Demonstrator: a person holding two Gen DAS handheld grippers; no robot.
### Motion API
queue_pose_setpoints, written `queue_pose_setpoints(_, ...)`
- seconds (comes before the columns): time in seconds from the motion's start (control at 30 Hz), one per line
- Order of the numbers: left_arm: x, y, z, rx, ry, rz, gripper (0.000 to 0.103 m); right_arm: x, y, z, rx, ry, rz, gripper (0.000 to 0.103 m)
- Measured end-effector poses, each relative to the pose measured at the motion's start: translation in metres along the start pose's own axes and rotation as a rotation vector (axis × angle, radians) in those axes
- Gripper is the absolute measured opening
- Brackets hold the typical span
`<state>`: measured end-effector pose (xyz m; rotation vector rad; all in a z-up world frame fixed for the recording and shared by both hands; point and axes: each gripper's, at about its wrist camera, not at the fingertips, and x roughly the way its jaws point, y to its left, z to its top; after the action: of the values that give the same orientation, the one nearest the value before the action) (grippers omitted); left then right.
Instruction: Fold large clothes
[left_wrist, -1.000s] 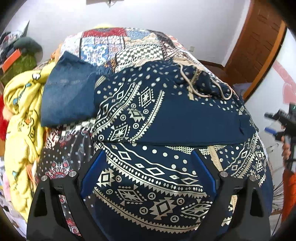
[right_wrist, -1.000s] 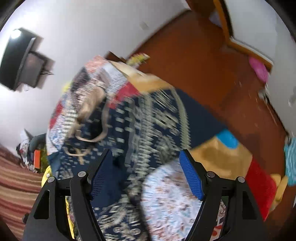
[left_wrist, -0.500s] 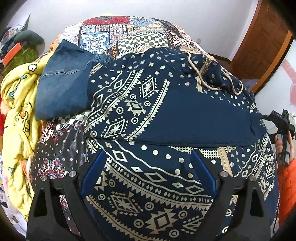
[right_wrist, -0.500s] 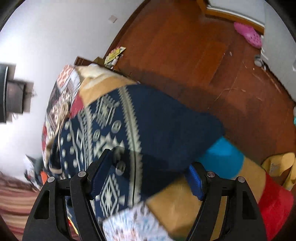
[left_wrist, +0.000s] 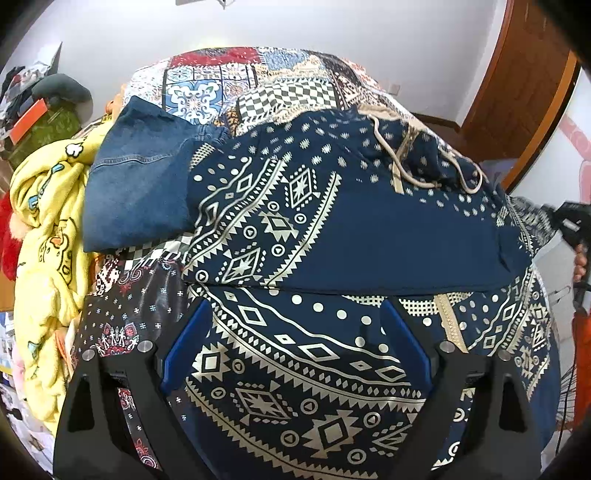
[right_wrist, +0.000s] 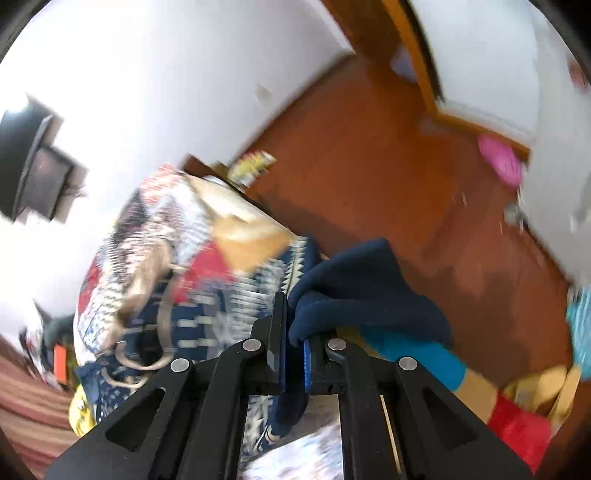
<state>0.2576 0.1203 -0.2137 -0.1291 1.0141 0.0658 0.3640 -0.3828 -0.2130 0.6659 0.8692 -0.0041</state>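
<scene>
Pinching a navy edge of the patterned garment (left_wrist: 369, 236) spread on the bed (left_wrist: 229, 77), the right gripper (right_wrist: 293, 354) has just clamped shut to lift a fold, while the left gripper (left_wrist: 295, 350) hovers open above the cloth.

The bed (left_wrist: 229, 79) is almost wholly covered: the navy patterned garment (left_wrist: 369, 236) spreads across its near and middle part, folded jeans (left_wrist: 136, 184) lie against its left edge, and a heap of yellow bedding (left_wrist: 48, 236) crowds the left side. Only the patchwork cover at the far end lies bare. To the right, the wooden floor (right_wrist: 388, 177) is open, apart from a pink slipper (right_wrist: 498, 162) near the wall.
</scene>
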Motion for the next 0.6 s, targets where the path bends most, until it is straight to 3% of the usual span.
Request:
queue_pose_setpoints(0.17,-0.012,0.007,-0.003,-0.023,-0.030,-0.024,0.092,-0.061,0.086,-0.004,-0.234,-0.107,0.107,0.006)
queue_pose_setpoints(0.3,-0.020,0.012,-0.007,-0.025,-0.047,-0.037,0.092,-0.080,0.148,-0.035,-0.406,-0.099,0.191,0.006)
queue_pose_setpoints(0.47,-0.031,0.023,-0.012,-0.042,-0.061,-0.052,0.092,-0.045,0.188,-0.085,-0.524,0.041,0.202,0.006)
queue_pose_setpoints(0.6,-0.036,0.029,-0.017,-0.049,-0.060,-0.054,0.092,0.004,0.183,-0.123,-0.540,0.232,0.153,0.007)
